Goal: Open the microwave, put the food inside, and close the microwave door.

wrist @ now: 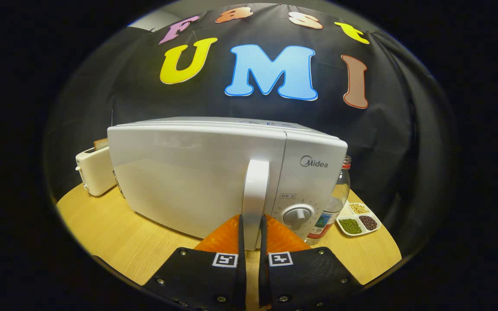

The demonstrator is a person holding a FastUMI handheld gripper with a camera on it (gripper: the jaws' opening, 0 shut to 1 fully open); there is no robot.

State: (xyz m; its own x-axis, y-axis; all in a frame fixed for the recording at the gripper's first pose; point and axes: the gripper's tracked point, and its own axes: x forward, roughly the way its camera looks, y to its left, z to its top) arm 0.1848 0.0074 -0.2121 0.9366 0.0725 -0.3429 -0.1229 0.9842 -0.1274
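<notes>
On the table (115, 242) ahead of me sits the microwave (197, 177), white, door shut, its front turned a bit to my left. My gripper (251, 231) is right up at the door handle (255, 190), the tall white bar next to the control panel. I've got both fingers (240, 233) drawn close together on the lower end of that handle, one on each side; whether they press it or just flank it, I cannot tell from here.

Right of the handle I see the round dial (298, 216) on the panel. Beside the microwave's right end stands a clear jar (335, 203) with a red lid, touching or nearly touching the casing. Further right on the wood lies a small divided dish (358, 219) with green, dark and pale beans in separate compartments.

Off to the left, just beside the microwave's far corner, there's a white toaster (95, 170) with a slice of bread (100, 144) poking out of the top.

No plate or bowl of food stands out to me; the door is still closed.
</notes>
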